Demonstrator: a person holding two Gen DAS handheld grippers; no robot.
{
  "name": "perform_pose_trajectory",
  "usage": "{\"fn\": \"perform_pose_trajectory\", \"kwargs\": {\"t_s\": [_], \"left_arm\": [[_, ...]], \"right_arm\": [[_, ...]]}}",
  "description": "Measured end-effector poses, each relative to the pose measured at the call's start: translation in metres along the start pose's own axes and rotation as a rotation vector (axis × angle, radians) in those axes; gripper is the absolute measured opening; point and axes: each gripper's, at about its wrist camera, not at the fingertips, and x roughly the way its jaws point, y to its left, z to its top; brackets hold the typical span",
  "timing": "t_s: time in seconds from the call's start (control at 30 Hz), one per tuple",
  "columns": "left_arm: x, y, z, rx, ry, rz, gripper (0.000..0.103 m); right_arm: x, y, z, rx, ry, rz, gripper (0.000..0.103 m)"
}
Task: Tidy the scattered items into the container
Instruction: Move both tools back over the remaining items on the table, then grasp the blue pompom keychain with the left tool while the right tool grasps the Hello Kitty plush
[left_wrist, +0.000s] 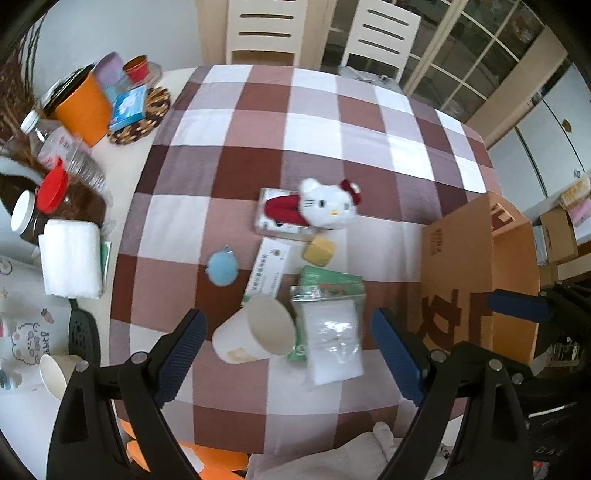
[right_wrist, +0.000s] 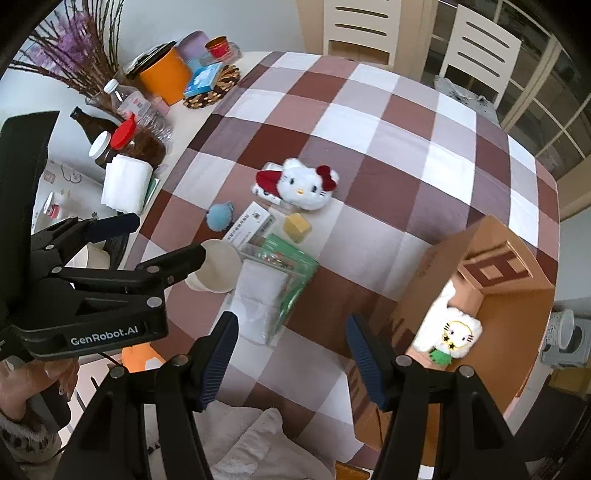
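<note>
Fluffy plush (right_wrist: 308, 186) — checked cloth (right_wrist: 388, 122), cardboard box (right_wrist: 491, 295)

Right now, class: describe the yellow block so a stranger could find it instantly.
Start at the checked tablecloth and find the white cat plush near its middle. Just below the plush sits the yellow block, the only small solid cube among flat packets.
</note>
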Motion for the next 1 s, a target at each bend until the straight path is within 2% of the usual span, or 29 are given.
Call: {"fn": "perform_pose_trajectory", "kwargs": {"t_s": [0.43,0.57,0.63,0.73,1.0], "left_arm": [[0.023,0.038,0.002,-0.059,0.048,0.018,0.092],[0.043,0.051,0.004,-0.075,0.078,0.015,0.092],[0.055,0.058,0.006,-0.089,0.092,0.013,0.092],[0.076,0.069,0.008,-0.118,0.114,0.023,0.092],[0.131,0.092,0.012,-0.175,0.16,0.03,0.092]], "right_arm": [[0.025,0.012,0.019,-0.002,0.021,0.017,0.063],[0.036,0.008,0.027,0.037,-0.023,0.011,0.063],[0.047,0.001,0.034,0.09,-0.041,0.042,0.063],[0.064,-0.006,0.044,0.139,-0.037,0.064,0.063],[0.106,-0.013,0.078,0.162,0.003,0.063,0.063]]}}
